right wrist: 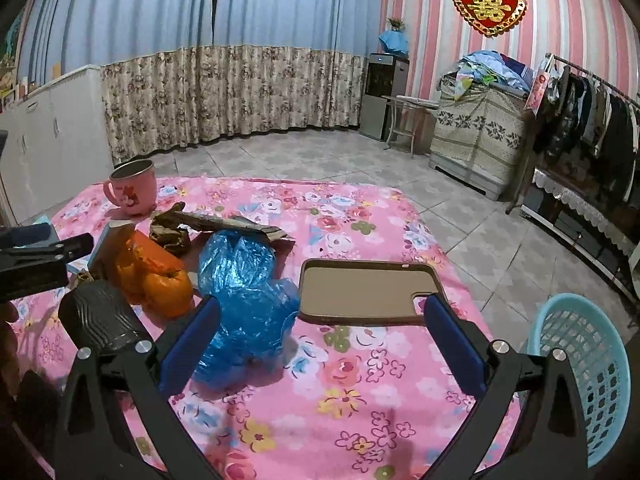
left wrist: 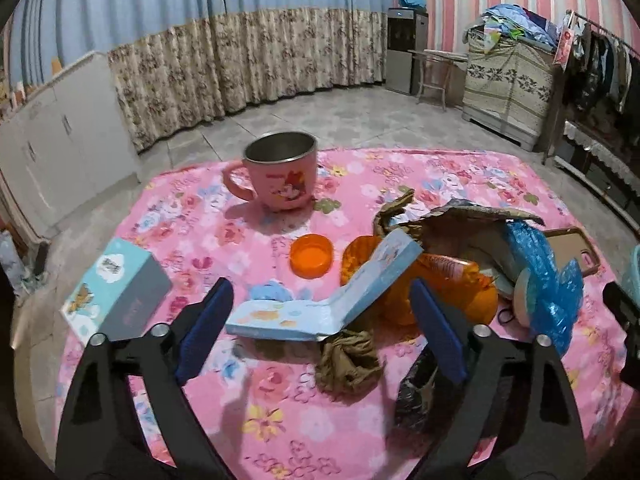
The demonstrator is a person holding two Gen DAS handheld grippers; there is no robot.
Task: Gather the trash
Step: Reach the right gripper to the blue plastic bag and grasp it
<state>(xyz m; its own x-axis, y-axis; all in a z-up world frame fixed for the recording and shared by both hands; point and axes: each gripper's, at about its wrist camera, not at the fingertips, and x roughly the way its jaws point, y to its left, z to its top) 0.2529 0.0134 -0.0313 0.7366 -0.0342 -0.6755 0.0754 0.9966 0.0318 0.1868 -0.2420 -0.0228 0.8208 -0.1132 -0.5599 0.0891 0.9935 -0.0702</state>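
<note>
Trash lies on the pink floral table (left wrist: pixel 280 420). My left gripper (left wrist: pixel 320 320) is open and empty above a bent light-blue carton (left wrist: pixel 320 304) and a crumpled brown paper (left wrist: pixel 348 362). An orange plastic bag (left wrist: pixel 452 284), torn cardboard (left wrist: pixel 460 220) and a dark wrapper (left wrist: pixel 416 396) lie close by. My right gripper (right wrist: pixel 320 328) is open and empty; a crumpled blue plastic bag (right wrist: pixel 248 292) lies by its left finger. A light-blue basket (right wrist: pixel 588 364) stands at the table's right edge.
A pink mug (left wrist: pixel 280 172) stands at the far side. An orange lid (left wrist: pixel 311 255) and a small blue-grey box (left wrist: pixel 116 292) lie on the left. A brown phone case (right wrist: pixel 364 292) lies ahead of the right gripper. The left gripper (right wrist: pixel 36 256) shows in the right view.
</note>
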